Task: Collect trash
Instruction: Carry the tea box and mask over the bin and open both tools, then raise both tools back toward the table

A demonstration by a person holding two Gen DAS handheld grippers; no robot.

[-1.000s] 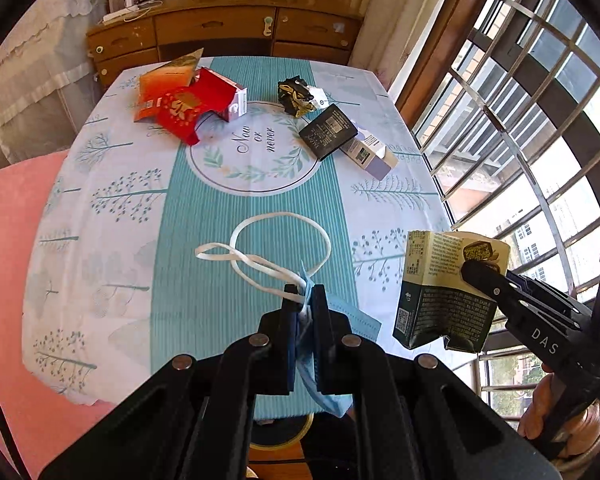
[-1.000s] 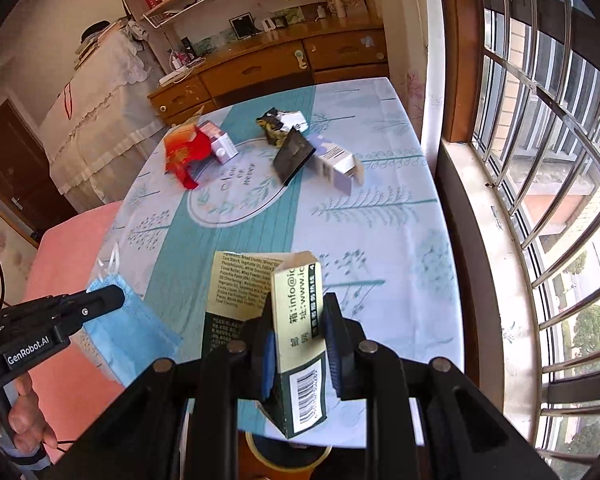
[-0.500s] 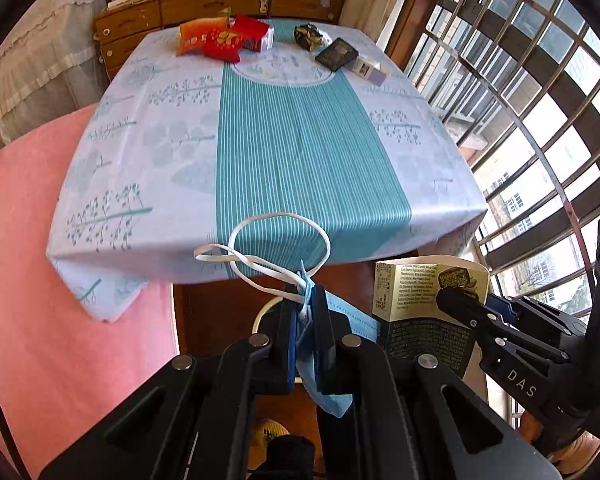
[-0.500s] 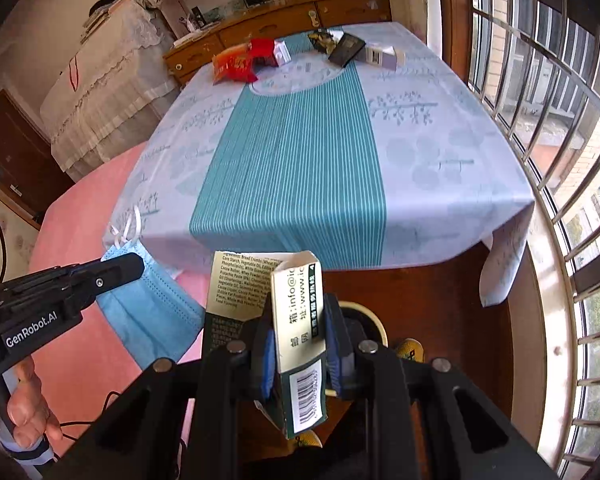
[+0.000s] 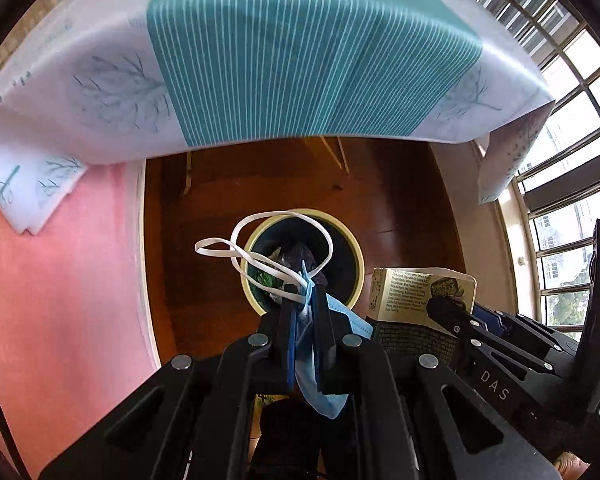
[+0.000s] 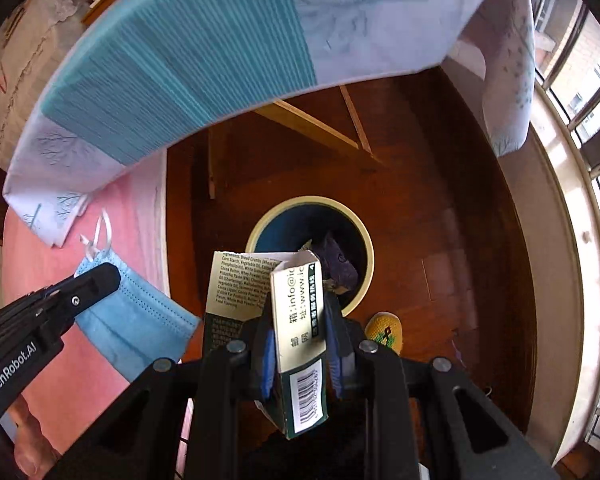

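Left tongs (image 5: 303,316), low middle of the frame: pinching a blue face mask (image 5: 324,368), white ear loops (image 5: 260,256) flopping up over the round bin (image 5: 302,216) below. Right tongs (image 6: 298,344), low middle: squeezing a torn green and cream carton (image 6: 296,320), barcode near the bottom. Both held above the bin, likely for dropping in. Crumpled purple trash (image 6: 340,264) already inside. Striped cloth on the counter (image 5: 300,60) across the top.
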